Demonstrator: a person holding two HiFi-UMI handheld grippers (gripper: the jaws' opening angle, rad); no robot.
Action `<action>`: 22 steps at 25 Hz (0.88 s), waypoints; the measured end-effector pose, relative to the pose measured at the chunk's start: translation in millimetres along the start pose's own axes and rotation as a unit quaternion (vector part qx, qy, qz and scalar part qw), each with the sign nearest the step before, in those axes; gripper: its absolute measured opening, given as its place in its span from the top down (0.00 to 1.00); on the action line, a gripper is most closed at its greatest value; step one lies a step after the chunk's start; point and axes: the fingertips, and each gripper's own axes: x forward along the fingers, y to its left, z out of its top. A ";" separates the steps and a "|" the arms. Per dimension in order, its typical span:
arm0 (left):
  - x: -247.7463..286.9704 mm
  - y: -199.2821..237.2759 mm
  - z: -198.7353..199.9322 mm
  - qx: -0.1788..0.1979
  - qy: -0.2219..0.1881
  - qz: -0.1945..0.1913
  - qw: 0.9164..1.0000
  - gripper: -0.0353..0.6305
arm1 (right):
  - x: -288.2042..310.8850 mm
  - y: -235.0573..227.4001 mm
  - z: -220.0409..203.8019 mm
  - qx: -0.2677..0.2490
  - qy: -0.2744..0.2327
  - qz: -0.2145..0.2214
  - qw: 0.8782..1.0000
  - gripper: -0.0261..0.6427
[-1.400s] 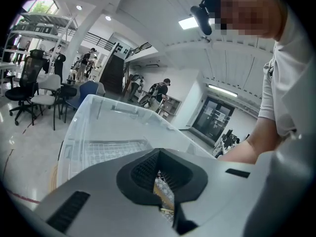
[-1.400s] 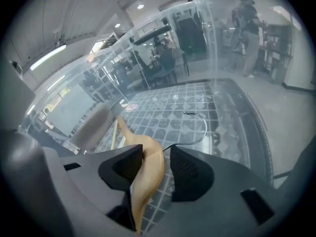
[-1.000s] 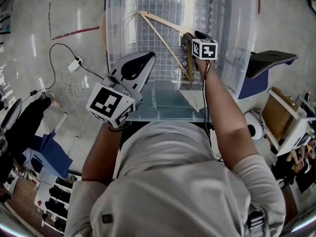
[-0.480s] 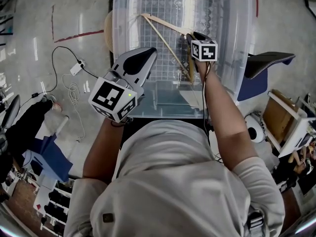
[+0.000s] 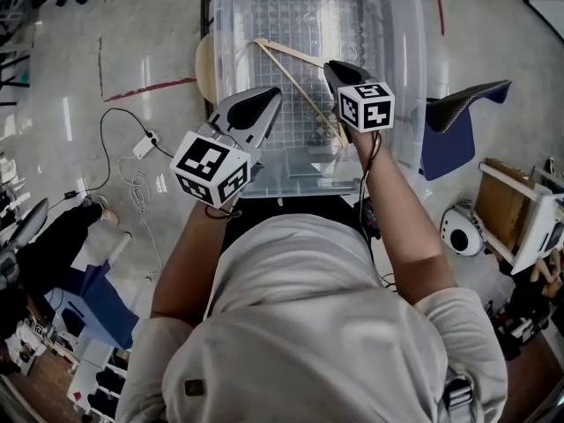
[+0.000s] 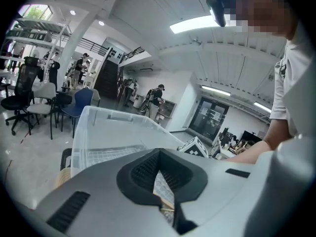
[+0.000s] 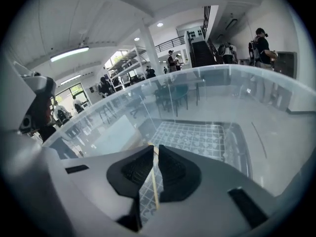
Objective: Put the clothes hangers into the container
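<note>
A clear plastic container stands in front of me, and a wooden clothes hanger lies on its gridded floor. My right gripper hovers above the hanger, clear of it. Its jaws have just been closing and stand almost together with nothing in them. In the right gripper view the hanger shows only as a thin wooden strip far below the slit of the right gripper, with the container wall beyond. My left gripper hangs over the container's near left corner, shut and empty; in its own view the left gripper faces the container.
A dark padded seat stands just right of the container. A round wooden stool top shows at the container's left side. A cable and power strip lie on the floor to the left. A cardboard box sits at the right.
My right gripper has lifted out of the container and away from the hanger, which stays on the floor of the container. Its jaws have narrowed. The left gripper has risen a little.
</note>
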 end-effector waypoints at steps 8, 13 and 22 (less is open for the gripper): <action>-56.9 -30.0 18.2 0.038 -0.021 -0.016 0.999 0.92 | -96.5 81.0 35.0 -0.025 -0.075 0.025 0.997 0.93; -93.8 -48.7 27.3 0.056 -0.051 -0.030 0.997 0.92 | -153.6 128.1 56.9 -0.073 -0.127 0.014 0.989 0.93; -160.0 -85.8 42.4 0.090 -0.087 -0.049 0.991 0.92 | -244.2 206.7 71.0 -0.094 -0.217 -0.007 0.972 0.93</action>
